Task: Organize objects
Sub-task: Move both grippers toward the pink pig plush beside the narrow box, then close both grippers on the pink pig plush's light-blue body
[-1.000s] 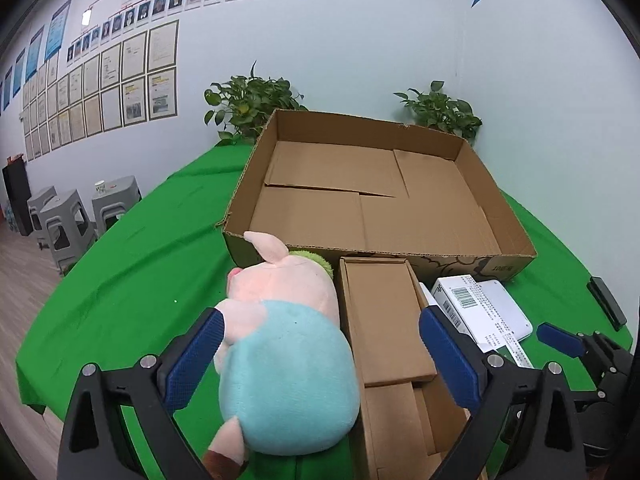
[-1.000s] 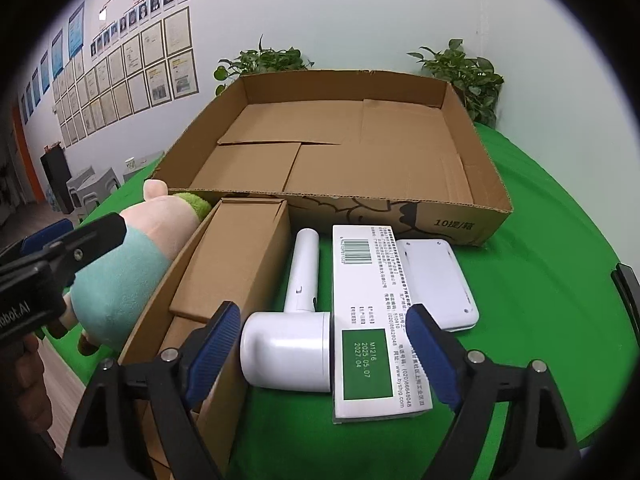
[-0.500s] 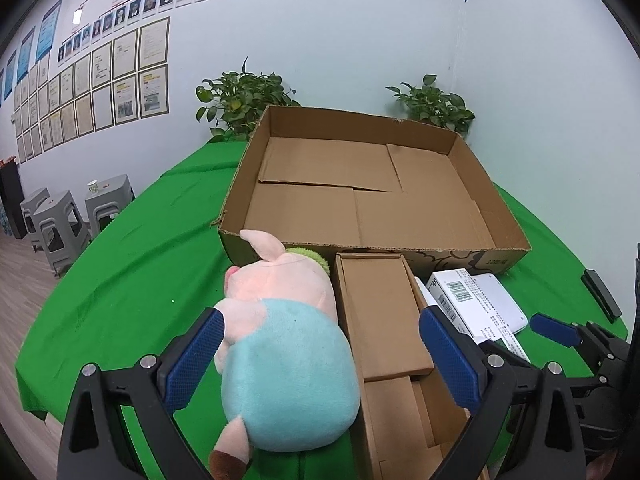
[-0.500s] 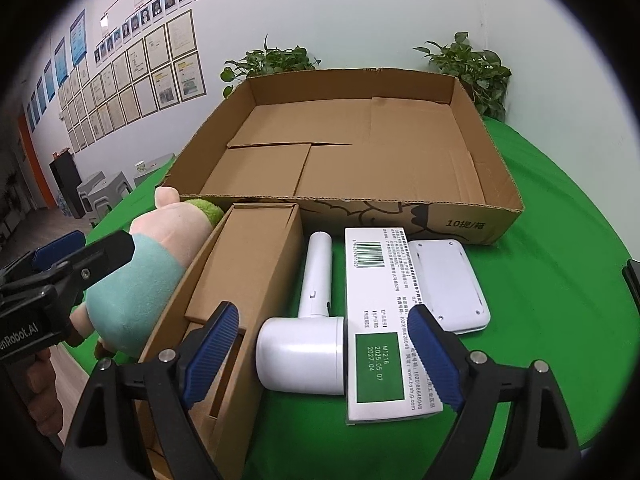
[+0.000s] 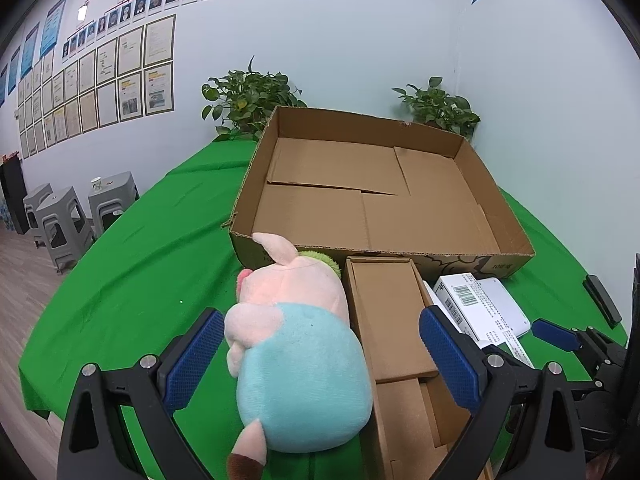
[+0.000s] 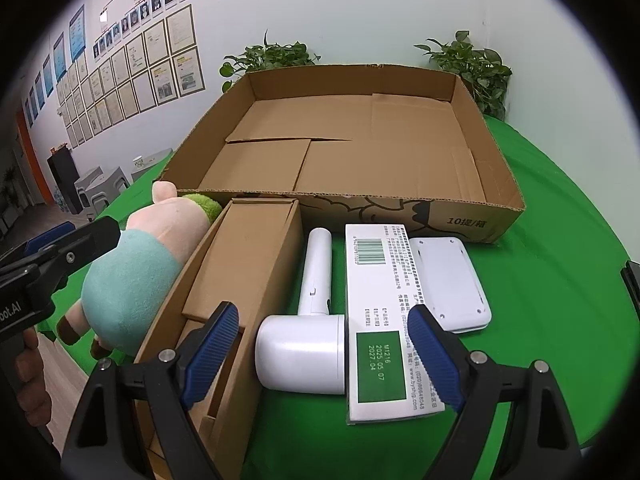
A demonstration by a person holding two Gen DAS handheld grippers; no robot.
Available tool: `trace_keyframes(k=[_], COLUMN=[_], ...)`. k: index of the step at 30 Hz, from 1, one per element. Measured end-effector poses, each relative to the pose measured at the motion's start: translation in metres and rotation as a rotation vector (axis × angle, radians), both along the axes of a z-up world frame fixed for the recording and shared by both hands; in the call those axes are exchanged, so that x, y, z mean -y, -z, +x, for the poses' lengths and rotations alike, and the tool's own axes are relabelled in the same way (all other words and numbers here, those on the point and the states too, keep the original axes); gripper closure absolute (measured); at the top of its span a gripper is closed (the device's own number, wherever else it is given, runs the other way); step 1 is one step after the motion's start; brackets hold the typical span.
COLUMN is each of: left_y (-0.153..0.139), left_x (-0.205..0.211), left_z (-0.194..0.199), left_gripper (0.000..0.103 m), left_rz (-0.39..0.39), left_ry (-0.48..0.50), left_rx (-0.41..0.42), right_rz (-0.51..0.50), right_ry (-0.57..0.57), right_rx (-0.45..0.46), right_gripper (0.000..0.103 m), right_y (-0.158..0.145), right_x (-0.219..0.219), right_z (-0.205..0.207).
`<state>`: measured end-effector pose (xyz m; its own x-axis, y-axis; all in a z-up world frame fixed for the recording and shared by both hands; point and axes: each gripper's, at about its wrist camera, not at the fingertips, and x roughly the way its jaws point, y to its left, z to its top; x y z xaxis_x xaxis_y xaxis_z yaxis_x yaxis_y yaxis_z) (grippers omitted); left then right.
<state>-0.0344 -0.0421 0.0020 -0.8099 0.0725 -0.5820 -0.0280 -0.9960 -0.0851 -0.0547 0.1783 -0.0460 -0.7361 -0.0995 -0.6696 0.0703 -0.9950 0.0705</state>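
Note:
A large open cardboard box (image 5: pixel 384 204) (image 6: pixel 348 152) stands empty on the green table. In front of it lie a plush pig (image 5: pixel 296 344) (image 6: pixel 136 276), a long narrow carton (image 5: pixel 392 320) (image 6: pixel 244 276), a white hair dryer (image 6: pixel 312 320), a white printed box (image 6: pixel 384 312) (image 5: pixel 468 304) and a flat white device (image 6: pixel 452 280). My left gripper (image 5: pixel 320 356) is open, its jaws either side of the pig and carton. My right gripper (image 6: pixel 324 352) is open above the hair dryer and the printed box.
Two potted plants (image 5: pixel 252 96) (image 5: pixel 440 108) stand behind the big box by the wall. Grey stools (image 5: pixel 60 216) stand left of the table. A dark flat object (image 5: pixel 600 300) lies at the table's right edge.
Both grippers have drawn back and risen slightly, so the objects sit a little farther off. Nothing on the table has moved.

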Motion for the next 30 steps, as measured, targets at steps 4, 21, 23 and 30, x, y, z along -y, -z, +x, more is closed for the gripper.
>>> trace_keyframes(k=[4, 21, 23, 30], left_y=[0.0, 0.016, 0.019, 0.02], left_x=[0.001, 0.016, 0.017, 0.021], left_z=[0.0, -0.011, -0.012, -0.019], left_gripper=[0.004, 0.004, 0.004, 0.004], left_rz=[0.004, 0.035, 0.038, 0.055], left_ry=[0.019, 0.051, 0.057, 0.069], left_rx=[0.022, 0.103, 0.114, 0.115], right_rz=[-0.001, -0.035, -0.031, -0.042], right_ry=[-0.004, -0.065, -0.076, -0.124], right_rx=[-0.012, 0.008, 0.008, 0.011], right_gripper=[0.016, 0.016, 0.016, 0.016], right_y=[-0.002, 0.002, 0.001, 0.001], right_x=[0.0, 0.004, 0.007, 0.014], right_z=[-0.001, -0.007, -0.009, -0.01])
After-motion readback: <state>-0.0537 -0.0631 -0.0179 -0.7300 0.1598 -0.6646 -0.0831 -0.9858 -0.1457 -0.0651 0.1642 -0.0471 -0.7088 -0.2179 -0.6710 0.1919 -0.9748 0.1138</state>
